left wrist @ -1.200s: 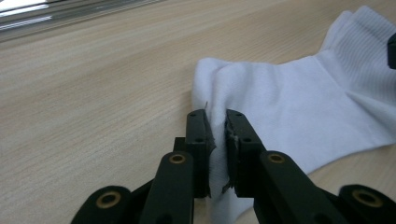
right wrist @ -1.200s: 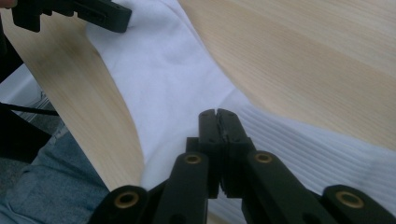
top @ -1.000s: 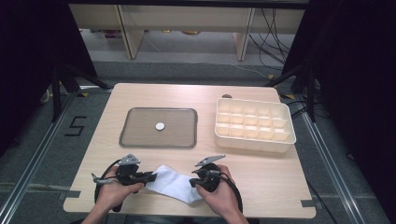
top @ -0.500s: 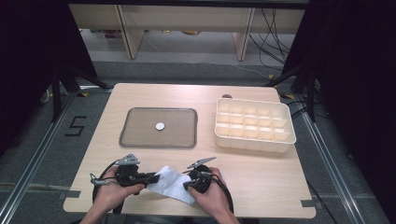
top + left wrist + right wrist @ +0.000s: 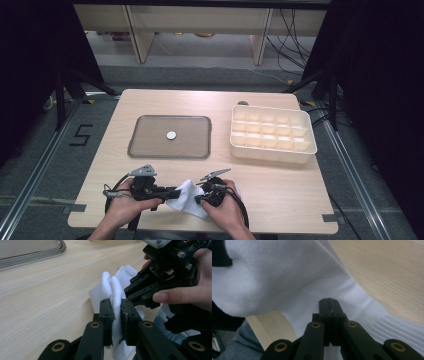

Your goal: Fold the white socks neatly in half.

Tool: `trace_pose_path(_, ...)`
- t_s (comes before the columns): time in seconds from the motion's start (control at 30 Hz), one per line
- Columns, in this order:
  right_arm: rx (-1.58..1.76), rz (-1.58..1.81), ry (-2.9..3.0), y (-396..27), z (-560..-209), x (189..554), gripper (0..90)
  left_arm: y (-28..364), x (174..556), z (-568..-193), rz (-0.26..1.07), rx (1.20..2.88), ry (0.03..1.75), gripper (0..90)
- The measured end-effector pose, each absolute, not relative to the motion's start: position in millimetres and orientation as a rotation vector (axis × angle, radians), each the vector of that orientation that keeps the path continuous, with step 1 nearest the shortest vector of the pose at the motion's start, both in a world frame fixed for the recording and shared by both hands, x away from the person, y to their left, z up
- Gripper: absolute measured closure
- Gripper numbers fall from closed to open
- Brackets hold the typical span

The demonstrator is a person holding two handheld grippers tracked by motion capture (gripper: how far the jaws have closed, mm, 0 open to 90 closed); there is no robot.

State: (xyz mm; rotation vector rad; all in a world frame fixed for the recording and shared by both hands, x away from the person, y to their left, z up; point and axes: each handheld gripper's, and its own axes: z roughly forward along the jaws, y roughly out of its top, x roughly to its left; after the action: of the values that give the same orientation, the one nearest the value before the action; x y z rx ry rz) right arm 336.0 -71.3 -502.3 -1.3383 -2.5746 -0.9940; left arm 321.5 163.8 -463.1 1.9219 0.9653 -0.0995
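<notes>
High view, white sock (image 5: 184, 198) pinched between left gripper (image 5: 176, 192), right gripper (image 5: 199, 199)

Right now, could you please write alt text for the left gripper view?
Two black fingers pinch a fold of white cloth above a wooden table. A hand holds the right gripper at the cloth's far side.

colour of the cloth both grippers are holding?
White, with a ribbed band at one end. The cloth shows best in the right gripper view.
</notes>
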Motion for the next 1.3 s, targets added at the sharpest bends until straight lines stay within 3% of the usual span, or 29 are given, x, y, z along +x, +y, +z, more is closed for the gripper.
trace_pose_path(0.2,-1.332,-1.094,-2.543,-80,-493,336,86.3,163,324,-465,-0.1,1.906,0.974,80.3)
trace_pose_path(0.4,-1.525,-1.063,-2.591,-138,-461,344,90.0,163,325,-467,-0.117,1.892,0.981,80.3)
trace_pose_path(0.67,-1.671,-0.955,-2.568,-198,-477,341,90.0,157,326,-466,-0.127,1.876,0.985,80.2)
trace_pose_path(1.3,-1.678,-0.934,-2.575,-181,-489,339,90.0,144,327,-463,-0.135,1.871,0.972,80.0)
